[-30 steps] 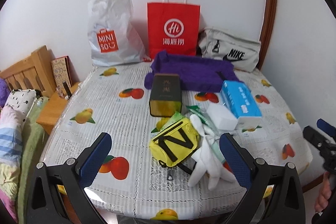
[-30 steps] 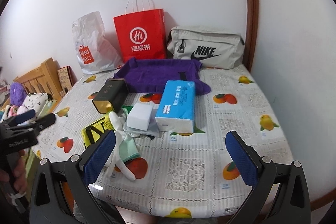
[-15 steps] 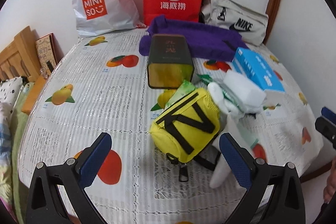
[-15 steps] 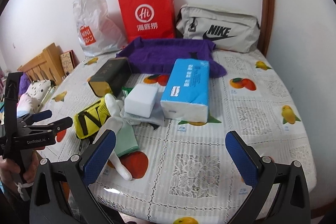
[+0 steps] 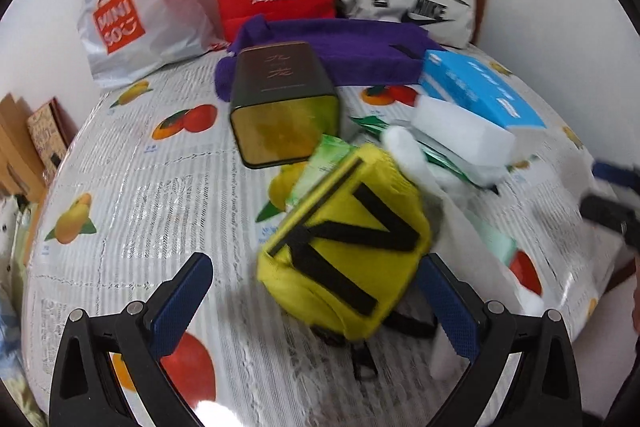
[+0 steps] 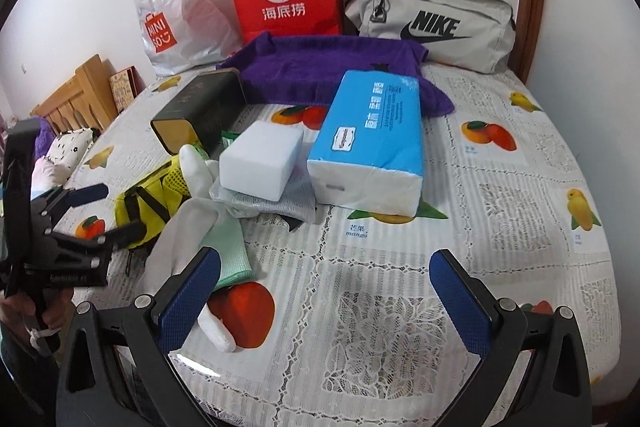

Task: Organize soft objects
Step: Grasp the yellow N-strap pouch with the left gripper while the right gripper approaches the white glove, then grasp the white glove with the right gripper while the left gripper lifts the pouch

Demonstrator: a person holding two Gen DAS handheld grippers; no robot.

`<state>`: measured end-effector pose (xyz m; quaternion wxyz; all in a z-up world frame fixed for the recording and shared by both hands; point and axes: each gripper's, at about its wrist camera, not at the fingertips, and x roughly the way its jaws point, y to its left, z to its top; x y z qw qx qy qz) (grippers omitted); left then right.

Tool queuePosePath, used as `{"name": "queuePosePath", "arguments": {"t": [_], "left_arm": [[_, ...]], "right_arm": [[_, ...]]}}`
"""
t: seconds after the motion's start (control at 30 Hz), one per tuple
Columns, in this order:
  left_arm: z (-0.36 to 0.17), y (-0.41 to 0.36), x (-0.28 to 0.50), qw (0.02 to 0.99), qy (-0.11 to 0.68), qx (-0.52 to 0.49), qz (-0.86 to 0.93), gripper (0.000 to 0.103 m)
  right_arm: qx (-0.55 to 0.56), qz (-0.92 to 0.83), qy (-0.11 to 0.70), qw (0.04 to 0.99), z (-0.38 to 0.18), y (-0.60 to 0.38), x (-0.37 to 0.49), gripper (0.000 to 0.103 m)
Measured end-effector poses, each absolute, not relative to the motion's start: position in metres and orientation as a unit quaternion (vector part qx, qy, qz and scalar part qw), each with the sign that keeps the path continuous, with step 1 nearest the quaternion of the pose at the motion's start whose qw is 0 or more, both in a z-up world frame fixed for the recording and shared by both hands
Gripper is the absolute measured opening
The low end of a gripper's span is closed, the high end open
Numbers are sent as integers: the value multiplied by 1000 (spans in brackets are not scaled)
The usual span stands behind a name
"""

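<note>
1. Left wrist view: left claw spread wide, yellow pouch between its fingers, not gripped, lying on the surface
2. Right claw released, empty, hovering near the white glove
3. Risk: pouch strap trails underneath, could snag
4. Risk: glove and green packet touch the pouch, lifting may drag them along

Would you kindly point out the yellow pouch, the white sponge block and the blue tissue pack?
yellow pouch (image 5: 352, 243), left wrist view, front face.
white sponge block (image 6: 262, 157), right wrist view, top face.
blue tissue pack (image 6: 376, 123), right wrist view, top.
</note>
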<state>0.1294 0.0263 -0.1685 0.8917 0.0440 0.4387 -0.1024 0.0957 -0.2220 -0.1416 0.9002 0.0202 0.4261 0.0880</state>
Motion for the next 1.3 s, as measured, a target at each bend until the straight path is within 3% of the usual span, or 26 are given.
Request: {"name": "queuePosePath", "arguments": {"t": [0.13,0.2,0.23,0.3,0.4,0.83,0.9,1.03,1.07,1.13,1.17,1.2,1.3], "left_arm": [[-179,36,141,885,453,3,-110,97],[-182,38,142,884,452,-5,-117,72],[-183,40,141,882,452,-14,-131,68],[-182,41,140,881,451,-22,-140,48],[-177,44,137,885,442,-30,-143,36],[-163,77,127,897,422,-66,-113,33],[-165,80,126,896,424,-66,-111,33],[-171,87,127,892,431,-81,-108,34],[-173,87,127,890,434,-85,-110,34],[-176,86,128,890,434,-86,-109,36],[-178,86,129,890,434,-86,-110,36],[-179,86,129,890,434,-86,-109,36],[-183,86,130,888,435,-95,-110,38]], "right_arm": [[15,87,439,894,-152,-218,102,103],[16,89,443,892,-155,-217,105,103],[15,92,446,890,-156,-215,106,103],[14,101,448,888,-159,-211,108,102],[18,125,451,884,-161,-203,110,101],[24,213,451,866,-159,-149,113,101],[10,220,456,862,-163,-135,117,97],[-26,223,467,856,-176,-114,124,76],[-34,223,470,853,-181,-110,125,63],[-50,221,468,854,-185,-107,126,49],[-57,224,457,859,-184,-108,124,31],[-55,233,456,857,-183,-110,124,19],[-42,242,464,851,-182,-120,122,17]]}}
